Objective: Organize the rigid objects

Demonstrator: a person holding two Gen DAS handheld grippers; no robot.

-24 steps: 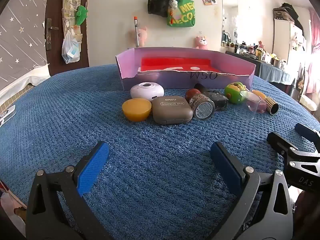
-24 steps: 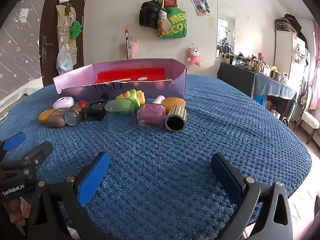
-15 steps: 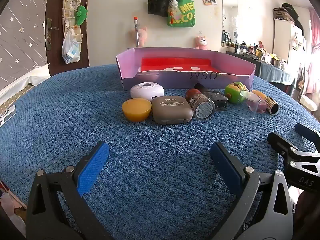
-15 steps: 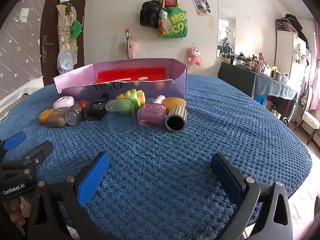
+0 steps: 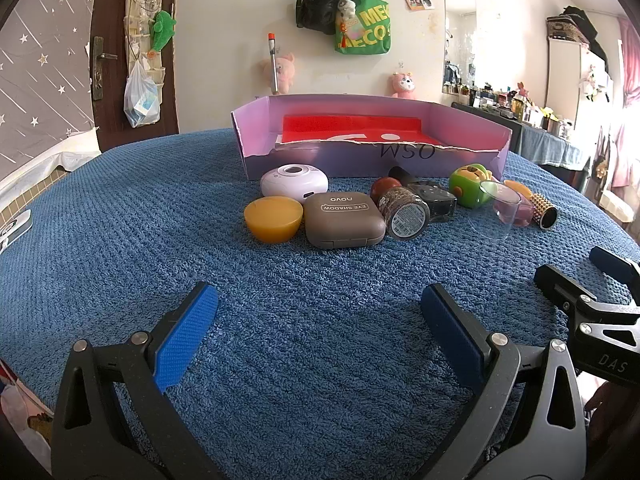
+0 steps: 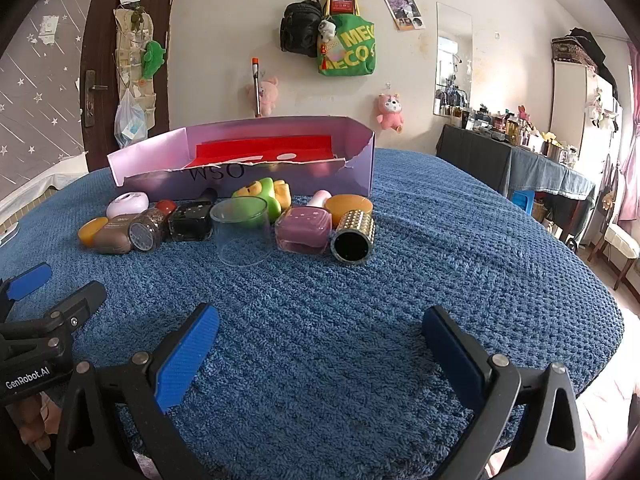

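Observation:
A row of small objects lies on the blue cloth in front of a purple cardboard box (image 5: 360, 160) (image 6: 360, 168) with a red lining. From the left wrist view: a white round case (image 5: 294, 178), an orange bowl (image 5: 273, 218), a brown eye-shadow case (image 5: 342, 220), a glitter jar (image 5: 404, 212), a black box (image 5: 438, 200), a green toy (image 5: 470, 186). From the right wrist view: a clear cup (image 6: 241, 230), a purple box (image 6: 304, 228), a studded gold cylinder (image 6: 353, 236). My left gripper (image 5: 318, 320) and right gripper (image 6: 320, 340) are both open, empty, well short of the row.
The blue textured cloth (image 5: 120, 220) covers a round table whose edge drops off at the right (image 6: 600, 300). A dark side table (image 6: 520, 164) with bottles stands at the right. Bags hang on the back wall, a door is at the left.

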